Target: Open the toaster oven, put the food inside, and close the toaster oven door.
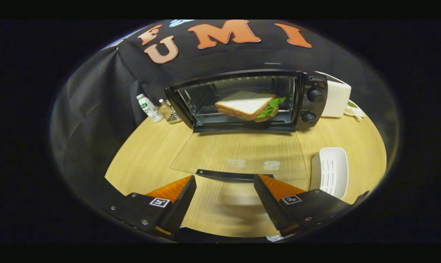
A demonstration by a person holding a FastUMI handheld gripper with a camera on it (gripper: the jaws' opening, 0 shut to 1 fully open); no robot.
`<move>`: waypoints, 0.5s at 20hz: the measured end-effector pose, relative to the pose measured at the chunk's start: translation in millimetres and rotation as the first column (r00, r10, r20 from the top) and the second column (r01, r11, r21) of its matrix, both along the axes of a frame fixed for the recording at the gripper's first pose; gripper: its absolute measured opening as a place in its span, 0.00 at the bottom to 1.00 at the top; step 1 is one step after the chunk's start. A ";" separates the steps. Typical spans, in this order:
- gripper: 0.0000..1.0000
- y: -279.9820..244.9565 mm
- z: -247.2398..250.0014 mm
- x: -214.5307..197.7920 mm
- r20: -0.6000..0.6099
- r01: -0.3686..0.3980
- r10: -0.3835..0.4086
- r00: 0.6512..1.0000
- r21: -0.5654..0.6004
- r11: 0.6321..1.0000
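At the far left of the desk [147, 160], against the booth wall, a small white bottle [149, 107] with a green label stands upright, and just beside it sits a little wire basket [168, 111]. Next comes the oven [249, 100], black, with its glass door [238, 155] dropped fully down so the pane lies flat over the desk toward the tool; the door handle [229, 175] (a dark bar) lies along the near edge. Inside the oven, on the rack, rests the sandwich [250, 106], white bread with green lettuce poking out on its right side. Two round knobs [315, 95] sit one above the other on the oven's right panel. Right of the oven stands a white box-shaped appliance [336, 98], touching or nearly touching it, I cannot tell which. Nearer, on the desk right of the door, lies a white tray [331, 171]. The tool [225, 182] hangs just short of the handle with its fingers spread wide, nothing between them.
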State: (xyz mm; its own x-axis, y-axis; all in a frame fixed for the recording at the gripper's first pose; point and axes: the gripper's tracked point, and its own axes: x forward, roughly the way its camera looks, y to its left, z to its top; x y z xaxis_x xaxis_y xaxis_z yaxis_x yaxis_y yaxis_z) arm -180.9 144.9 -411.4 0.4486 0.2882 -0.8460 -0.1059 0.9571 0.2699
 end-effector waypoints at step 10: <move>0.91 13.3 -25.1 -24.7 -0.092 -0.091 0.081 0.992 -0.104 0.990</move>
State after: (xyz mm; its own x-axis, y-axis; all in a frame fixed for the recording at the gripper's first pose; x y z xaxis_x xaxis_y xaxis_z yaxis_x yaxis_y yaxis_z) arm -205.6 158.2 -436.5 0.3489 0.2276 -0.9091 -0.1694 0.9694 0.1777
